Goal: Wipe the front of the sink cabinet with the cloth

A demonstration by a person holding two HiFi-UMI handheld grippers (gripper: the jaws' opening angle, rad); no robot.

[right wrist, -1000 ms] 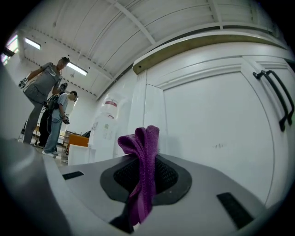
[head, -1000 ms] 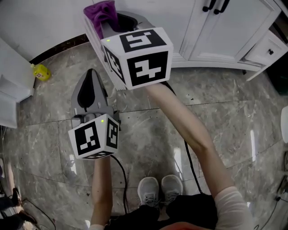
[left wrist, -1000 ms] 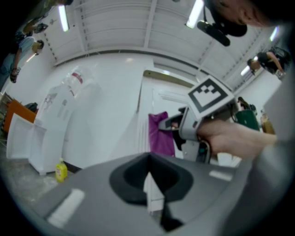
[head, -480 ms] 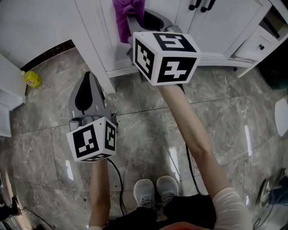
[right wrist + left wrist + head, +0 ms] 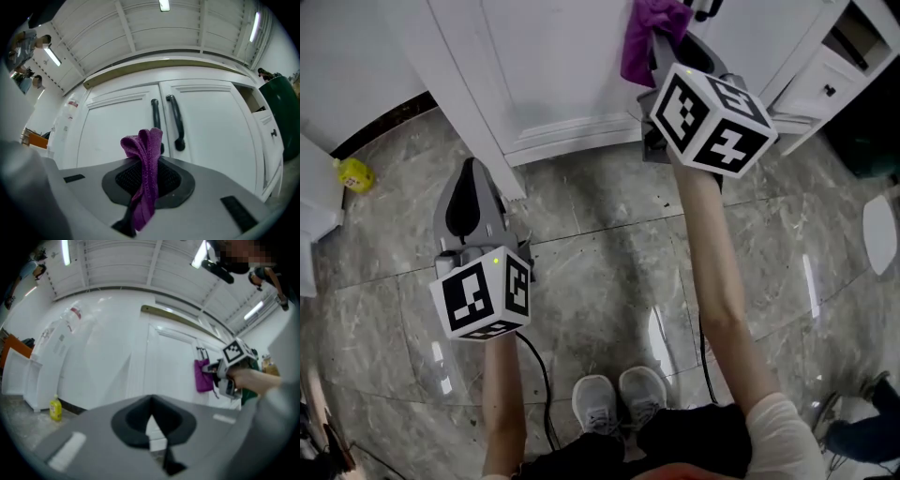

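Pinching the purple cloth (image 5: 143, 176), right tool (image 5: 666, 36) is up by the sink cabinet doors (image 5: 117, 126). Left tool (image 5: 151, 403) is closed up, empty.

Bright strip lights (image 5: 164, 4), floor (image 5: 657, 336) glare, seemingly soft edges

Head view steeply down, both gripper views forward, all sharing the cabinet (image 5: 562, 75)

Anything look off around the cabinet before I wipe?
Only the top drawer at the right end of the cabinet: it looks pulled open, interior showing, while both doors are shut. The purple cloth sits pinched in the right gripper; no spills visible.
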